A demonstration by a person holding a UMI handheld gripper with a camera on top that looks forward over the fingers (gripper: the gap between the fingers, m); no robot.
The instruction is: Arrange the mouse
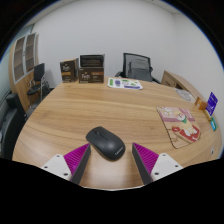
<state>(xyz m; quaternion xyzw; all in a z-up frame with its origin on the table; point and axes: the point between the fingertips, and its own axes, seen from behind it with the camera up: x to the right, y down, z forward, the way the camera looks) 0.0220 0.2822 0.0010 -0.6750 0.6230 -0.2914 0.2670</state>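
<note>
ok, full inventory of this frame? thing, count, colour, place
mouse: 1, black, on the table just ahead of the fingers, between their lines
table: 1, light wood, fills the middle
mat: 1, tan with red print, on the table right of the mouse
boxes: 2, dark, far edge of the table
chairs: 2, black, beyond the table
blue item: 1, far right edge, unclear what
hand-held gripper: 1, open, magenta pads, touching nothing

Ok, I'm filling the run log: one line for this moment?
gripper: open | mouse: on table, just ahead between fingers, untouched | mouse pad: beyond, to the right
</note>
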